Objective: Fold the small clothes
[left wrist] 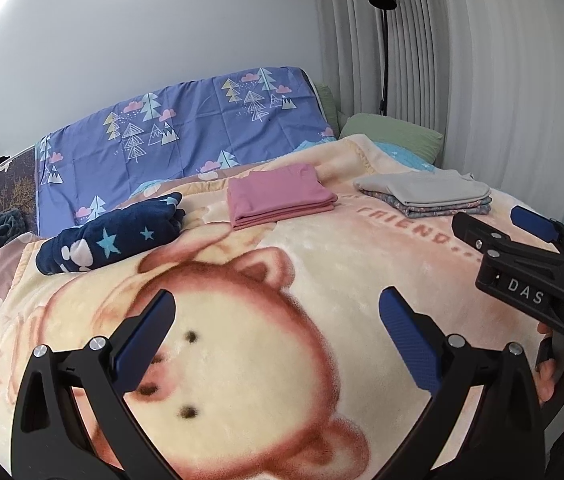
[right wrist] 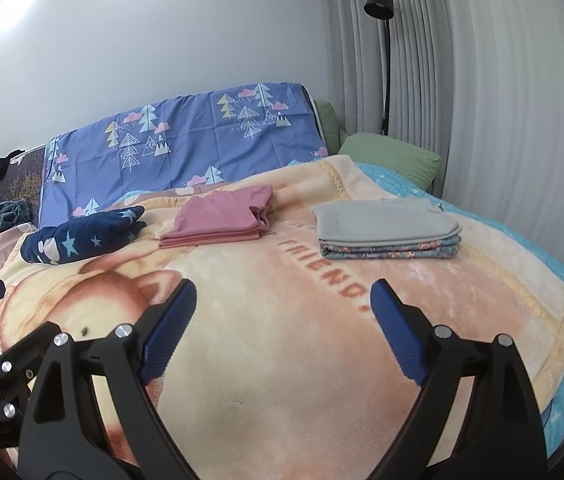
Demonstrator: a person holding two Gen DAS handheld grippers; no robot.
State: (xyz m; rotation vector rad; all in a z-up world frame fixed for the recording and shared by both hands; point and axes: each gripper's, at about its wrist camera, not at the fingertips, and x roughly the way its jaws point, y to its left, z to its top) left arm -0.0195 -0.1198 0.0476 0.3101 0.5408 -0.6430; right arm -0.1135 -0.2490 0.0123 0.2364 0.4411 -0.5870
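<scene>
Bear blanket (right wrist: 282,360) holds pink stack (right wrist: 218,220), navy bundle (right wrist: 82,240).

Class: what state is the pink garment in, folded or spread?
Folded: the pink garment lies as a neat rectangle with stacked layered edges showing.

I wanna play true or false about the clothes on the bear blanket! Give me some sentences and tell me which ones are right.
1. The pink garment is folded flat on the bear blanket. True.
2. The grey garment lies under a flowery one. False: the grey one lies on top of the floral garment.
3. The left gripper is holding the pink garment. False: it is open and holds nothing.
4. The navy star garment lies left of the pink one. True.
5. The right gripper is open with nothing in it. True.
6. The floor lamp is red. False: it is black.
</scene>
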